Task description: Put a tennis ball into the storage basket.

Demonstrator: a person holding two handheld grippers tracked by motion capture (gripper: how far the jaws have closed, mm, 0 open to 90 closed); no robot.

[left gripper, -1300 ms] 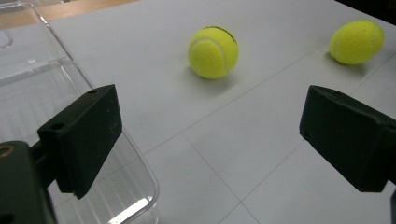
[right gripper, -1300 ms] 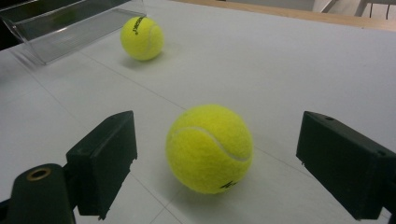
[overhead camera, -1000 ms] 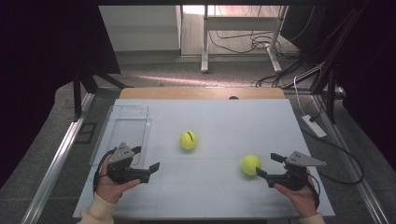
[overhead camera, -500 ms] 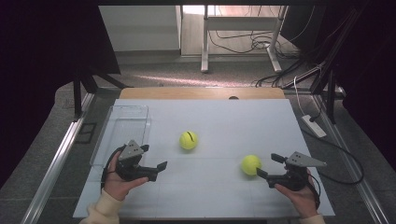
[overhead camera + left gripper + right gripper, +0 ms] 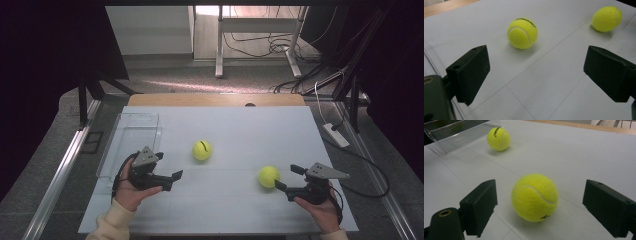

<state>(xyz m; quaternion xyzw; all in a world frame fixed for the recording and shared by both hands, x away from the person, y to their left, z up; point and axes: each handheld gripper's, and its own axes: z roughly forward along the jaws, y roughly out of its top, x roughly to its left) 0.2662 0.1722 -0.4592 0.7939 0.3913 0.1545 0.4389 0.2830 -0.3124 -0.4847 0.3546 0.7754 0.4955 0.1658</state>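
- The right gripper (image 5: 284, 178) sits near the desk's (image 5: 240, 125) near right corner, held in the person's right hand (image 5: 320, 205), and its jaws stand wide with nothing pressed between them.
- In the right gripper view the nearer tennis ball (image 5: 534, 197) rests on the desk surface just ahead of those two black jaws, lined up with the gap between them but clear of both pads.
- From the high view that same ball (image 5: 269, 176) lies just beside the tips of the right gripper, towards the near edge of the desk and right of its middle.
- The left gripper (image 5: 176, 175) is held in the left hand (image 5: 131, 189) near the desk's near left corner, its jaws also spread wide and holding nothing.
- In the left gripper view bare desk lies between the left jaws; the second tennis ball (image 5: 522, 33) sits farther ahead, well apart from the pads, with dark lettering on its top.
- In the high view this second ball (image 5: 201, 150) rests about midway across the desk, a little left of centre, beyond the left gripper and apart from it.
- The two balls lie well apart from each other, both on the white surface.
- A clear plastic tray (image 5: 131, 145) lies along the desk's left edge, just beyond the left hand; I cannot tell whether the hand touches it.
- A wooden strip (image 5: 215, 99) runs along the desk's far edge.
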